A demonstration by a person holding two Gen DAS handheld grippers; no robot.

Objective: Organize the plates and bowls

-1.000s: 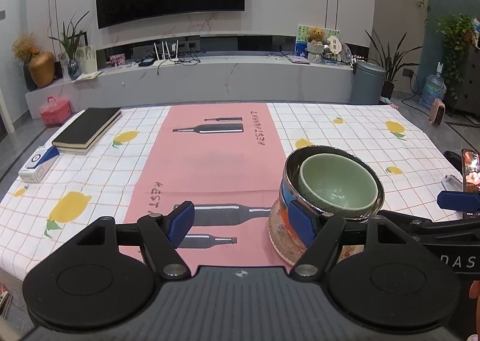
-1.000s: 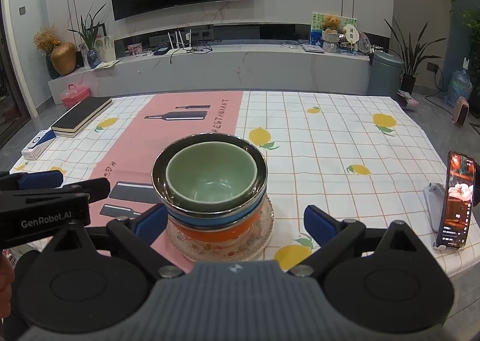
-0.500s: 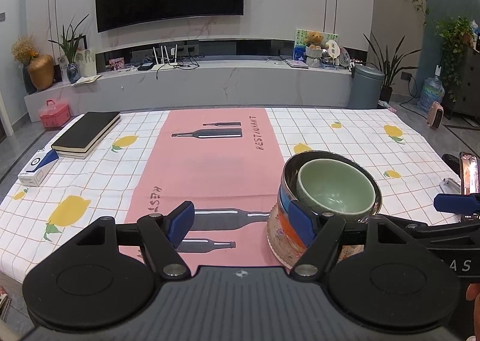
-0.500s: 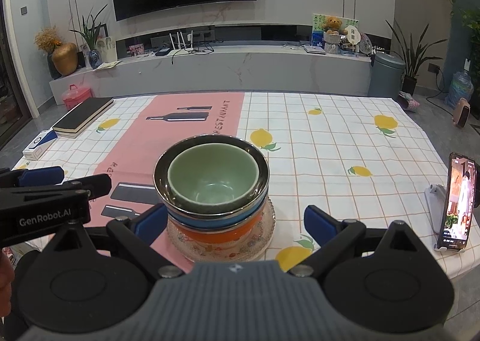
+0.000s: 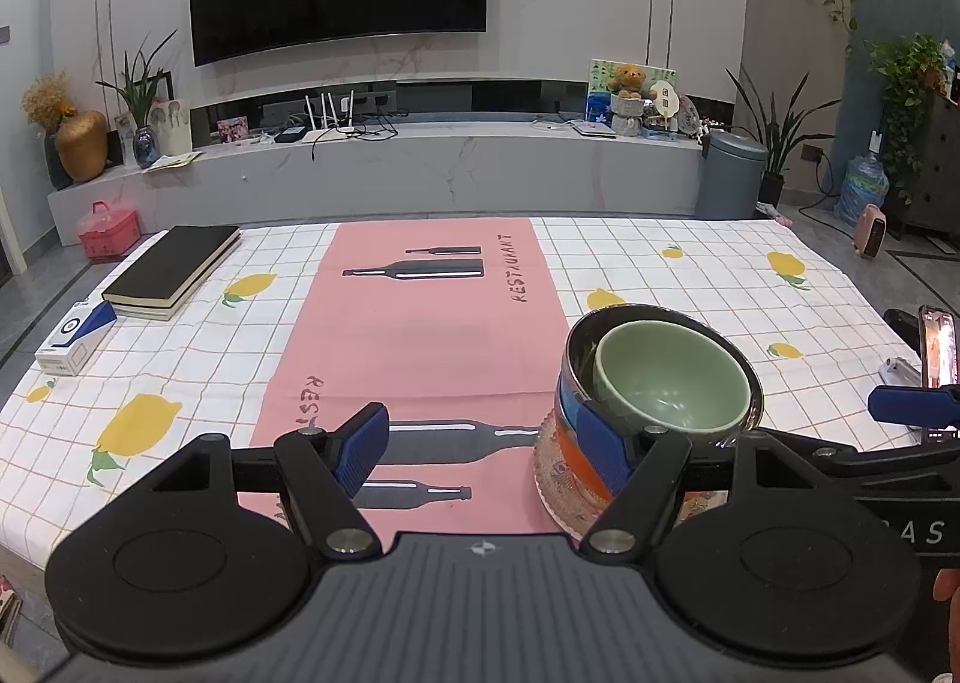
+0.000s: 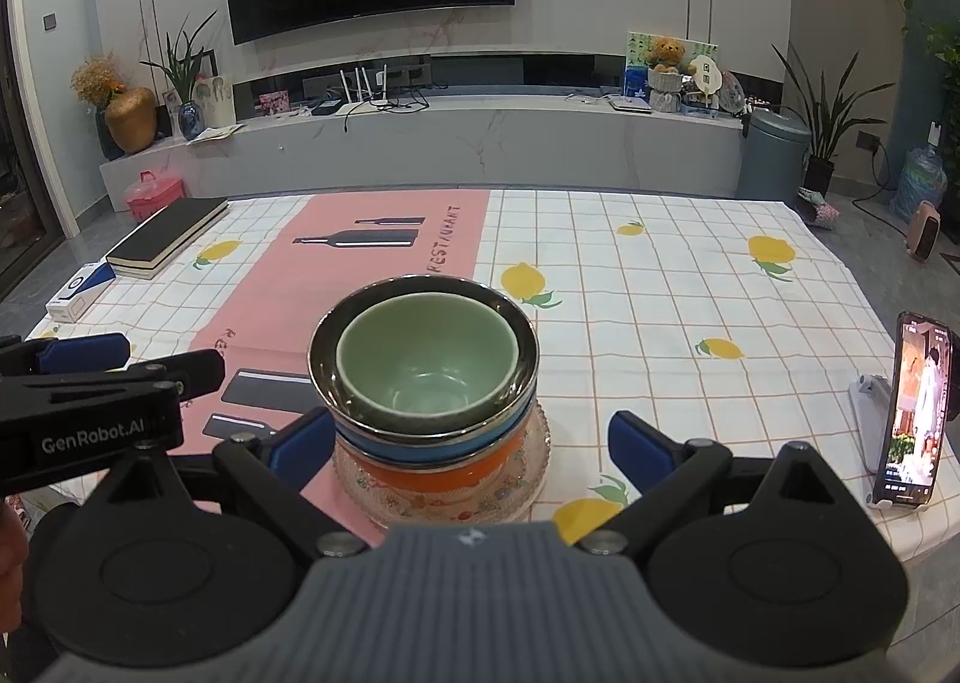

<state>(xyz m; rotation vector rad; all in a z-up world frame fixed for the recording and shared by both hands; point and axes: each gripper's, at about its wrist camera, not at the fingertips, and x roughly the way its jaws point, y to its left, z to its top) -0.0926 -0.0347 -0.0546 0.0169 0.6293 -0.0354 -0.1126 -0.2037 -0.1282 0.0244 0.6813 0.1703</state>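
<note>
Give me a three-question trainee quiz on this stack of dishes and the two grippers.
1. True or false: the green bowl sits innermost in the stack.
2. What lies at the bottom of the stack? A) glass plate B) black book C) phone
3. Fill in: both the left gripper and the right gripper are ____.

Key: 1 true; 2 A; 3 open.
</note>
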